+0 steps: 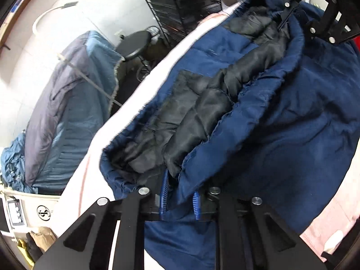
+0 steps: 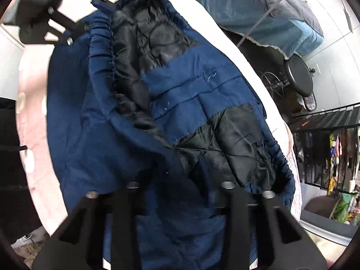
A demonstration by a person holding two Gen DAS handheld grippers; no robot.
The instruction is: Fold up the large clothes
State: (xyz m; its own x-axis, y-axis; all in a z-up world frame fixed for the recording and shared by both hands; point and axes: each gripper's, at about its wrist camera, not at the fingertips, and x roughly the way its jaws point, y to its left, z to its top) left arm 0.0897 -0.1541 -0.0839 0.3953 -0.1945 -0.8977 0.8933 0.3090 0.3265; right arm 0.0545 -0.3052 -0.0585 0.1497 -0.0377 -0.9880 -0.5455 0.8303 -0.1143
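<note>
A large navy blue padded jacket (image 1: pixel 281 103) with black quilted lining (image 1: pixel 198 103) lies on a pale pink bed sheet (image 1: pixel 157 63). My left gripper (image 1: pixel 180 202) is shut on the jacket's blue edge, the cloth pinched between its blue pads (image 1: pixel 163 200). My right gripper (image 1: pixel 285 20) shows at the top right of the left wrist view, shut on the jacket's far edge. In the right wrist view the jacket (image 2: pixel 94 139) fills the middle; my right gripper (image 2: pixel 180 193) is buried in the navy cloth, its fingertips hidden. The left gripper (image 2: pixel 99 4) shows at the top left, on the jacket's elastic hem.
A blue and grey quilt (image 1: pixel 74 103) lies on a bed beside the sheet. A round black stool (image 1: pixel 135 45) and a black wire rack (image 1: pixel 184 2) stand beyond. A cream case (image 1: pixel 33 207) sits at the lower left. The pink sheet's edge (image 2: pixel 254 76) runs beside the jacket.
</note>
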